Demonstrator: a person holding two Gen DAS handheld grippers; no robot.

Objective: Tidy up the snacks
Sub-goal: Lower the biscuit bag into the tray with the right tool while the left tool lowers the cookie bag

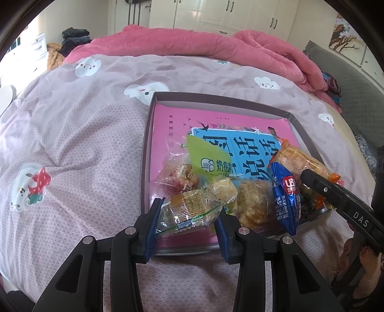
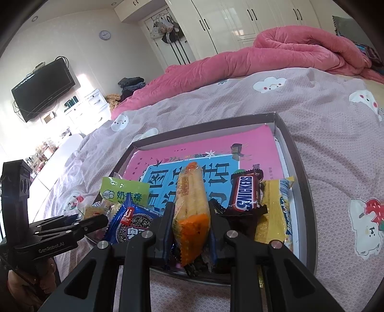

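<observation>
A shallow dark box (image 1: 146,153) with a pink and blue printed floor lies on the bed and holds several snack packs at its near end. My left gripper (image 1: 189,216) is shut on a clear-wrapped pastry (image 1: 189,208) over the box's near edge. My right gripper (image 2: 190,230) is shut on a long orange and yellow cracker pack (image 2: 192,206); it also shows in the left wrist view (image 1: 300,163). A blue cookie pack (image 2: 134,220), a green pack (image 2: 124,192), a Snickers bar (image 2: 247,194) and a yellow pack (image 2: 276,216) lie in the box (image 2: 300,172).
The box sits on a mauve bedspread (image 1: 72,134) with cartoon prints. A rolled pink quilt (image 1: 192,45) lies along the far side of the bed. White wardrobes (image 2: 240,21) stand behind, and a wall TV (image 2: 43,88) hangs at the left.
</observation>
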